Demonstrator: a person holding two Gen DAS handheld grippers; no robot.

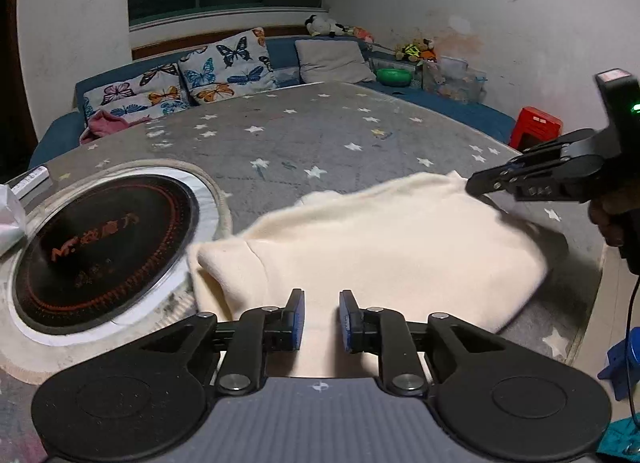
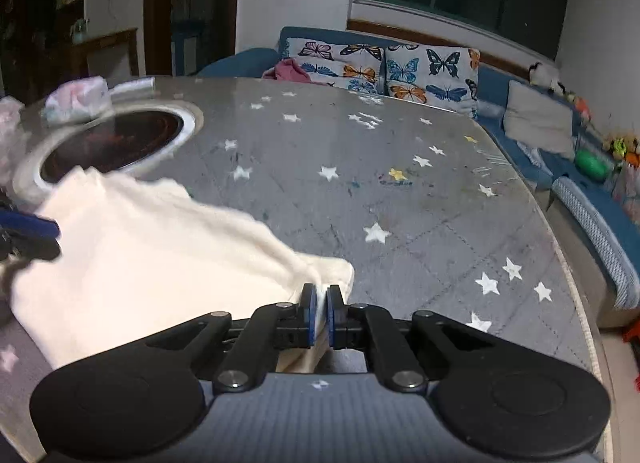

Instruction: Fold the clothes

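Observation:
A cream garment [image 1: 376, 247] lies partly folded on the round grey star-patterned table [image 1: 304, 143]. My left gripper [image 1: 322, 321] is open, its jaws apart over the garment's near edge, holding nothing. My right gripper [image 2: 320, 315] is shut on a corner of the cream garment [image 2: 152, 255] and lifts that edge off the table. The right gripper also shows in the left wrist view [image 1: 476, 183] at the garment's far right corner. A blue pad of the left gripper [image 2: 28, 223] shows at the left edge of the right wrist view.
A round black induction cooktop [image 1: 104, 247] is set into the table on the left, close to the garment. A blue sofa with butterfly pillows [image 1: 224, 63] runs behind the table. A red stool [image 1: 536, 127] stands at the right. Pale bundled cloth [image 2: 76, 99] lies beyond the cooktop.

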